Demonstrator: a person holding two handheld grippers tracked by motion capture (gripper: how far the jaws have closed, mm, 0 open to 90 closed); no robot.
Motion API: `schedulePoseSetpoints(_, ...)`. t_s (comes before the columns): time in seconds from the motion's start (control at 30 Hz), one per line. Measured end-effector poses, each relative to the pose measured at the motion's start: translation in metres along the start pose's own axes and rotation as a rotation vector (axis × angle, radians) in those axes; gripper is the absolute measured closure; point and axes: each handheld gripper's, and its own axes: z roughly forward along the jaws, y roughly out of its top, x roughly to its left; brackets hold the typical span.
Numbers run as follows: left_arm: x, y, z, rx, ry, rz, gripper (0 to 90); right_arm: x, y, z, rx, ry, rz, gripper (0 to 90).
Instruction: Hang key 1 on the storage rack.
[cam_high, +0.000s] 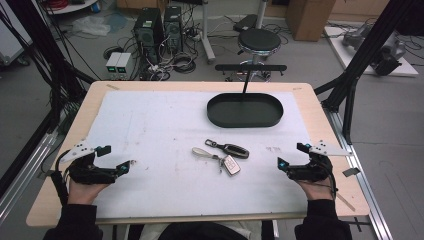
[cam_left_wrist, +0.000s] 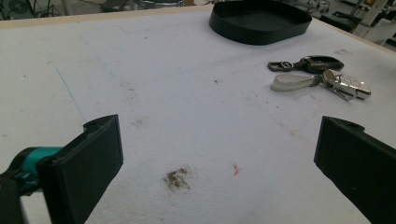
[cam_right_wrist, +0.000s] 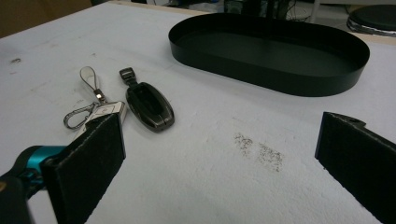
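black key fob (cam_high: 235, 149) beside silver fob (cam_right_wrist: 103, 113), partly hidden by right claw (cam_right_wrist: 224, 158), both claws wide, left claw (cam_left_wrist: 219, 163) empty

Two key fobs (cam_high: 225, 156) mid-table, tray (cam_high: 245, 110) behind them, tongs at either side

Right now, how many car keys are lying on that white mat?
2. The dark key fob lies mid-mat, in front of the black tray. The silver key fob, with its pale strap loop, lies just nearer the person. Nothing seems to be hiding others.
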Motion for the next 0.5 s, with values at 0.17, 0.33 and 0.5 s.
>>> schedulePoseSetpoints(0.17, -0.0004, -0.0008, -0.0013, 0.002, -0.001, -0.004, 1.7, 0.0009, -0.0004, 0.0037, 0.015, 0.0, 0.0, 0.8)
schedulePoseSetpoints(0.33, -0.001, -0.0009, -0.001, 0.004, -0.005, 0.001, 1.7, 0.0023, 0.0001, 0.0054, 0.019, 0.001, -0.009, 0.8)
schedulePoseSetpoints(0.5, -0.0013, -0.0008, -0.0006, 0.007, -0.014, 0.003, 1.7, 0.0027, -0.0004, 0.0056, 0.024, 0.001, -0.003, 0.8)
